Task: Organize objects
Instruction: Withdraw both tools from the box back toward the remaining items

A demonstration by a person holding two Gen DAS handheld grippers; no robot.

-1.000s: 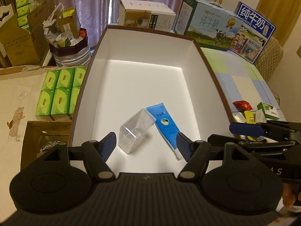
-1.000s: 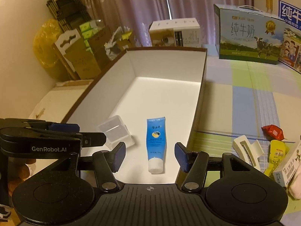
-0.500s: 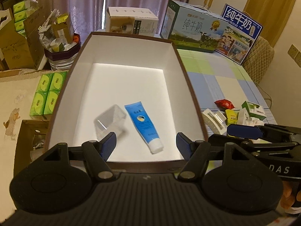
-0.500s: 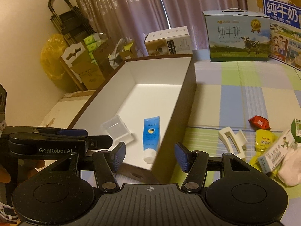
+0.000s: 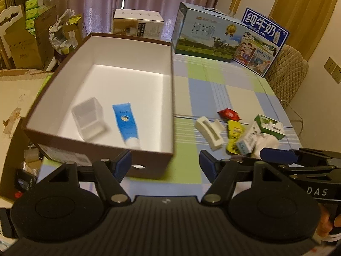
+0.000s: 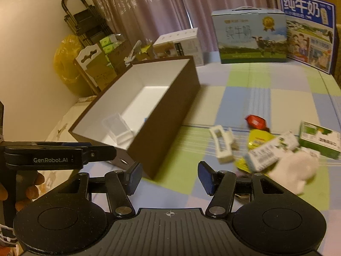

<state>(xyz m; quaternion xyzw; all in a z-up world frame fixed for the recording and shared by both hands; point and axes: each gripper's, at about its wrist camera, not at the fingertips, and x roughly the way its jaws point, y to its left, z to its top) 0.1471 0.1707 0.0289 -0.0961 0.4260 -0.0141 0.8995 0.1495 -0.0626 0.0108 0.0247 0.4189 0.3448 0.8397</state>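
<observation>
Here, white clip lies beyond right gripper.

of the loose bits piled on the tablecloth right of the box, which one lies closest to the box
The white hair clip lies closest to the brown box. The red packet, yellow sachet, small cartons and white cloth all sit farther right.
</observation>
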